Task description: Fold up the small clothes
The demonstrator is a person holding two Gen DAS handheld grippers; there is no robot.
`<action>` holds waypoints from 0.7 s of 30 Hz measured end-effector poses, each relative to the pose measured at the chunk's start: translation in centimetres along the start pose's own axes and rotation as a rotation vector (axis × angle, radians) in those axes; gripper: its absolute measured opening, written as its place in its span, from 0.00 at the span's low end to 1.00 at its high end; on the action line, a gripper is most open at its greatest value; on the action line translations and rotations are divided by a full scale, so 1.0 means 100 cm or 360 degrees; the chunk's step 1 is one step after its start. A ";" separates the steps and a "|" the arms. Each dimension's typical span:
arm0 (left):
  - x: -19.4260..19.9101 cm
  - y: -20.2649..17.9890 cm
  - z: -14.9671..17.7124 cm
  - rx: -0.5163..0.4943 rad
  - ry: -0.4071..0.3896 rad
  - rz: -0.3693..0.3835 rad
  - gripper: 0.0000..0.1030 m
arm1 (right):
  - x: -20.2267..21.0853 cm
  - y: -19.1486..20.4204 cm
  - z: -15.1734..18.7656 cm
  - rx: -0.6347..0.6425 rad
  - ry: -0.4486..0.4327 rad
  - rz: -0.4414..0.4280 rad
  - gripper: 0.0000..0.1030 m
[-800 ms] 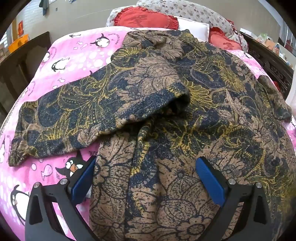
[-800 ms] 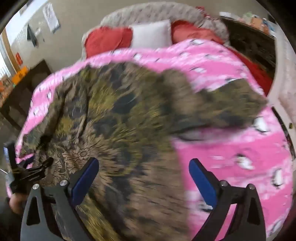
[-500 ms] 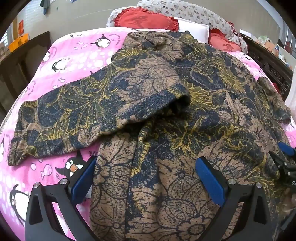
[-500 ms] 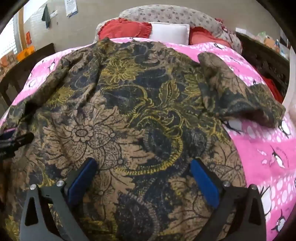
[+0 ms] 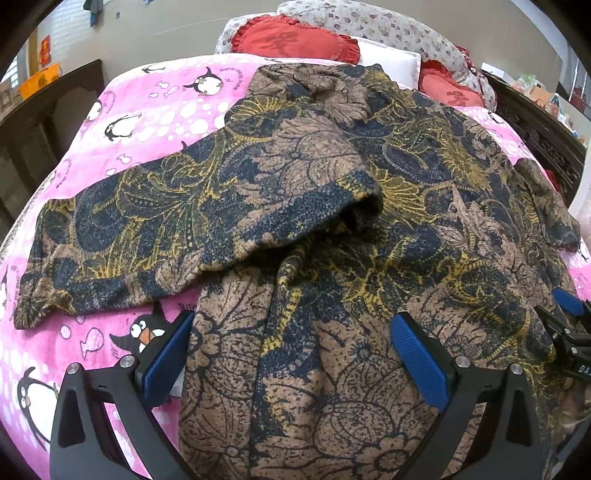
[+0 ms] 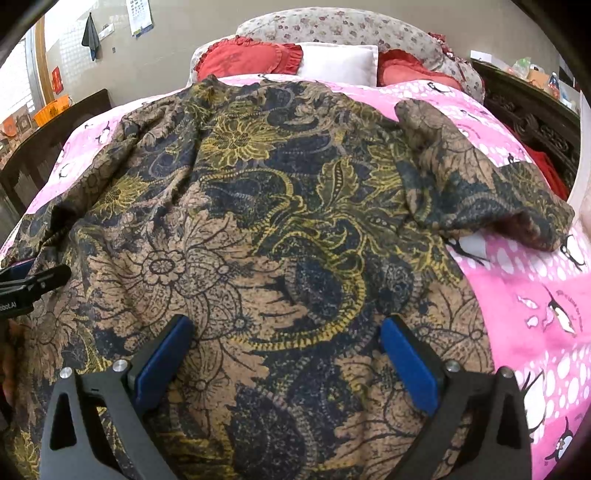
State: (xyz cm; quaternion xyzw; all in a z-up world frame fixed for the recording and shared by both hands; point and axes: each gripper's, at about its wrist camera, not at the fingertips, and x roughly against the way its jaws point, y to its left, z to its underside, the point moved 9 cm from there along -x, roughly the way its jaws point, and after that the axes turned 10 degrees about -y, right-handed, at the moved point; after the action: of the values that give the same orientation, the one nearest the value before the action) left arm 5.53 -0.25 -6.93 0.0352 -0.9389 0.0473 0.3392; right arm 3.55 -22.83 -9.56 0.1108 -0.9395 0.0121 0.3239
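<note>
A brown, navy and yellow floral short-sleeved garment (image 5: 332,206) lies spread on a pink penguin bedspread (image 5: 147,114). Its left sleeve (image 5: 122,236) lies flat to the left; its right sleeve (image 6: 476,184) lies out to the right. My left gripper (image 5: 291,354) is open, over the garment's near left hem. My right gripper (image 6: 284,354) is open, over the near hem further right. Neither holds cloth. The right gripper shows at the right edge of the left wrist view (image 5: 569,332); the left gripper shows at the left edge of the right wrist view (image 6: 26,284).
Red cushions (image 6: 247,59), a white pillow (image 6: 338,62) and a floral headboard cushion (image 6: 351,29) sit at the bed's far end. Dark carved wooden furniture (image 5: 543,129) stands on the right, a dark wooden piece (image 5: 48,114) on the left.
The right gripper has swung left from the pink bedspread to over the garment's hem and come into the left wrist view. The left gripper and the garment have stayed still.
</note>
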 end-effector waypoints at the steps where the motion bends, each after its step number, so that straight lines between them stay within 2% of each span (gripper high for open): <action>1: 0.002 0.003 -0.001 -0.0026 -0.0020 -0.0021 0.85 | 0.000 0.000 0.000 -0.0001 0.0000 0.0000 1.00; 12: 0.008 0.006 0.000 0.0022 -0.0013 0.0032 0.85 | -0.003 0.000 0.001 0.0012 0.0019 0.0043 1.00; 21: 0.006 0.007 0.000 -0.0052 0.0015 -0.0040 0.85 | -0.003 0.000 0.001 0.0009 0.0011 0.0035 1.00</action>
State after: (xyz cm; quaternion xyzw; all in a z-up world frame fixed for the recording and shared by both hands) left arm 5.03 0.41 -6.57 0.0414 -0.9373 0.0279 0.3448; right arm 3.70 -22.75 -9.77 0.1013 -0.9395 0.0186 0.3267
